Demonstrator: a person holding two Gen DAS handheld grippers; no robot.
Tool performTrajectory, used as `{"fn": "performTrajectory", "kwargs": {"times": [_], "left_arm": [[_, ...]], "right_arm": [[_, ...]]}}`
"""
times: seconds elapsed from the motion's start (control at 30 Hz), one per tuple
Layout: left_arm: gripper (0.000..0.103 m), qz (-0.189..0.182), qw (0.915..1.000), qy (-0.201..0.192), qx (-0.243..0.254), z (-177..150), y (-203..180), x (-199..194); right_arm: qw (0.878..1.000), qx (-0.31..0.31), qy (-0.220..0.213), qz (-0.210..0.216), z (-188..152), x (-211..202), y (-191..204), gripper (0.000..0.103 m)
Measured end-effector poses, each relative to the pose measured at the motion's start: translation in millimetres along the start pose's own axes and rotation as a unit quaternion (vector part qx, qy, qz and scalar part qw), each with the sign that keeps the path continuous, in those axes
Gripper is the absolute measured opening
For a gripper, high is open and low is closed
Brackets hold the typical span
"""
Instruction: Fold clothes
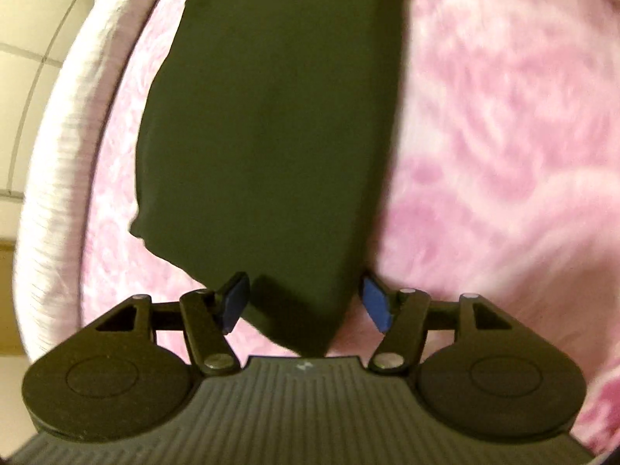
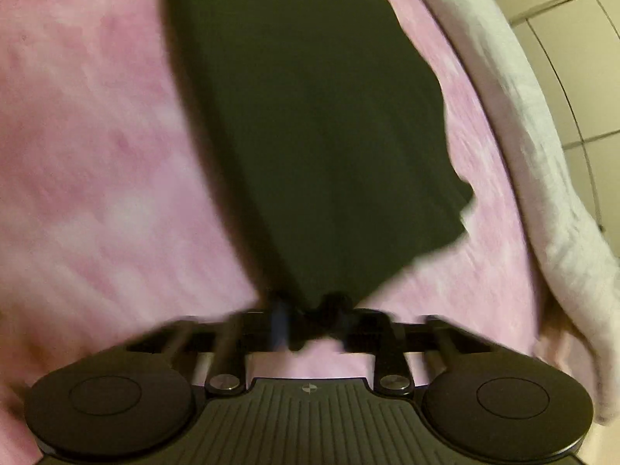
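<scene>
Your dark garment (image 1: pixel 267 116) lies on the pink blanket (image 1: pixel 503 135), running away from both cameras as 1 long, fairly smooth panel. In the right wrist view the garment (image 2: pixel 310 135) narrows to a bunched point at the near end, and a squared flap sticks out on its right side toward the blanket's edge.

Your left gripper (image 1: pixel 306 304) stands wide open, its 2 blue pads (image 1: pixel 374 306) well apart, straddling the garment's near end. The cloth sits between the pads, but neither pad presses it, so you have hold of nothing there.

Your right gripper (image 2: pixel 310 323) is smeared by motion blur. Its fingers look drawn close together with a dark bunch of the garment's near tip between them, though the blur keeps the exact gap from being read.

The pink blanket (image 2: pixel 97 155) surrounds the garment on both sides. A pale grey-white cloth (image 2: pixel 542 135) runs along the blanket's outer edge, also seen in the left wrist view (image 1: pixel 58 193). Beyond it lies a tiled floor (image 1: pixel 27 58). Nothing lies on the garment itself.
</scene>
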State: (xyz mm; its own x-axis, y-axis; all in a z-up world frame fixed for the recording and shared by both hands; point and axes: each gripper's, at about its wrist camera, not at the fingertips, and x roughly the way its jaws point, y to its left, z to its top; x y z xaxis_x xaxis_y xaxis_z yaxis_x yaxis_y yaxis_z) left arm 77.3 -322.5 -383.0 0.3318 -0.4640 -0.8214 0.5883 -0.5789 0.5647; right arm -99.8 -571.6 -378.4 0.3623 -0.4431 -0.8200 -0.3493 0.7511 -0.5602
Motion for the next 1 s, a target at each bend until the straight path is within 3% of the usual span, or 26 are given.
{"fn": "performTrajectory", "kwargs": {"times": [0.03,0.1,0.2,0.37,0.43,0.47,0.5,0.57,0.63,0.73,0.87,1.0], "left_arm": [[0.036,0.0,1.0,0.002,0.008,-1.5,0.1,0.9],[0.01,-0.007,0.9997,0.021,0.009,-2.3,2.3,3.3],[0.01,-0.014,0.9992,0.038,-0.006,-8.0,7.9,3.8],[0.014,-0.018,0.9987,0.043,-0.024,-16.2,19.9,-10.4],[0.02,-0.018,0.9981,0.052,-0.029,-20.8,27.5,-13.6],[0.021,-0.018,0.9977,0.056,-0.035,-24.8,31.0,-16.0],[0.023,-0.014,0.9974,0.06,-0.039,-29.0,33.0,-20.9],[0.028,-0.006,0.9965,0.067,-0.048,-37.2,40.3,-27.2],[0.038,0.002,0.9958,0.065,-0.064,-46.7,51.0,-33.2],[0.041,0.011,0.9963,0.054,-0.066,-63.6,65.1,-32.4],[0.049,0.012,0.9994,0.006,-0.032,-87.4,82.4,-18.8],[0.06,0.015,0.9977,-0.066,0.01,-110.4,102.3,-1.7]], "right_arm": [[1.0,-0.004,0.01,0.001,-4.7,1.6,-3.7,0.011],[0.999,0.005,0.04,0.004,-16.2,6.4,-13.5,0.0],[0.996,0.04,0.083,0.017,-30.3,7.3,-23.4,0.0],[0.994,0.083,0.071,0.019,-19.3,-17.1,-25.4,0.0],[0.994,0.092,0.054,0.014,-6.9,-27.7,-21.9,0.006],[0.995,0.095,0.04,0.011,1.8,-36.9,-15.6,0.017],[0.995,0.096,0.028,0.011,10.8,-43.3,-10.4,0.037],[0.995,0.101,0.001,0.017,33.0,-52.8,-1.3,0.056],[0.993,0.109,-0.025,0.026,56.2,-62.0,7.3,0.057],[0.989,0.129,-0.052,0.043,99.9,-80.0,20.7,0.057],[0.982,0.156,-0.088,0.064,174.8,-100.7,43.5,0.057],[0.983,0.127,-0.12,0.063,263.6,-108.4,83.8,0.057]]}}
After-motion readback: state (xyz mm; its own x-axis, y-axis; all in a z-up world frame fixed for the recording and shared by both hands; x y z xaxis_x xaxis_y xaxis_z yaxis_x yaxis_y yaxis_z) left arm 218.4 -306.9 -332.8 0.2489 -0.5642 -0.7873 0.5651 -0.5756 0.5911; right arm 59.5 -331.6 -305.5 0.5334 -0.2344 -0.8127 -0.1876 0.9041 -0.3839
